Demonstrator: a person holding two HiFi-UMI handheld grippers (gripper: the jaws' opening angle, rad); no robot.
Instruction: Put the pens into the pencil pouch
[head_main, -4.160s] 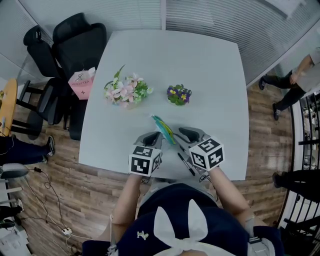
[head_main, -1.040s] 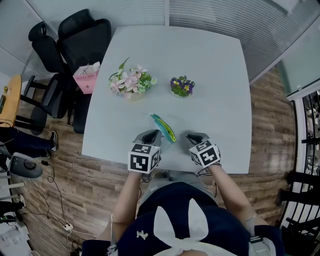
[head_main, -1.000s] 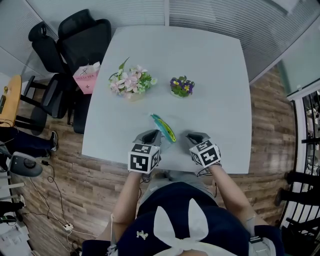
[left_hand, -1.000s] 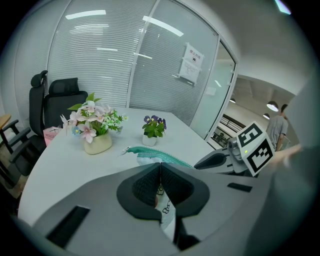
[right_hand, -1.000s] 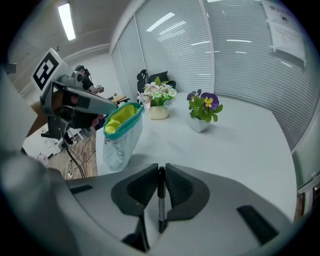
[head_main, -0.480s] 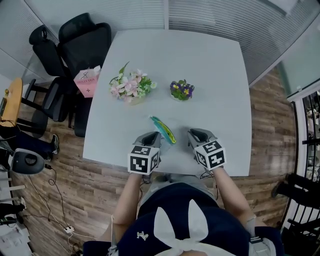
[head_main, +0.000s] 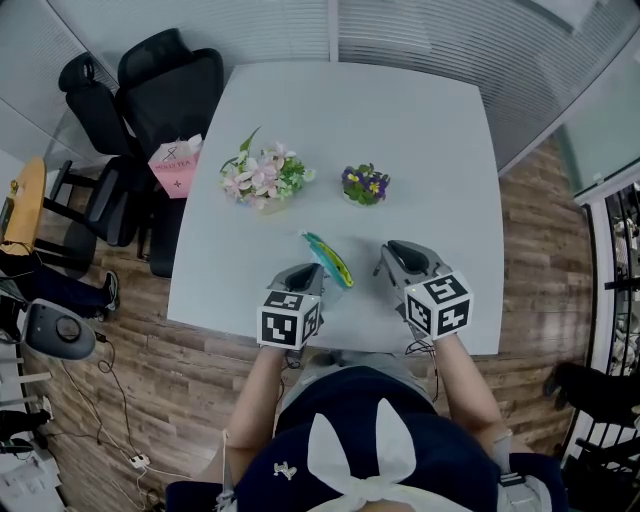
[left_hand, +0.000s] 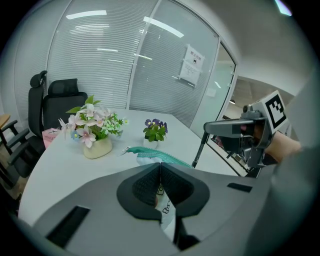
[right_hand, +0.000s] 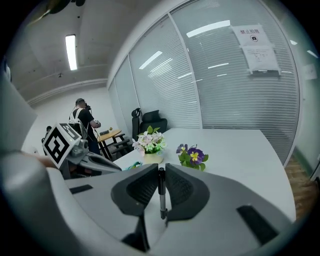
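Observation:
The pencil pouch (head_main: 328, 260), white with a teal zipper, lies near the table's front edge. My left gripper (head_main: 305, 272) is shut on its near end; in the left gripper view the pouch (left_hand: 156, 157) runs out from between the pads of that gripper (left_hand: 160, 172). To the pouch's right, my right gripper (head_main: 392, 250) is raised above the table and shut on a thin black pen (right_hand: 161, 196). The pen stands between the jaws of the right gripper (right_hand: 161, 175). From the left gripper view the pen (left_hand: 199, 149) hangs slanted below the right gripper (left_hand: 206, 128).
A pot of pink and white flowers (head_main: 262, 178) and a small pot of purple pansies (head_main: 364, 184) stand mid-table on the grey table (head_main: 420, 120). Black office chairs (head_main: 150, 90) and a pink bag (head_main: 170, 165) are at the left. A person (right_hand: 82, 120) stands far off.
My right gripper has lifted off the table with the pen and shifted slightly right. The left gripper and pouch have stayed put.

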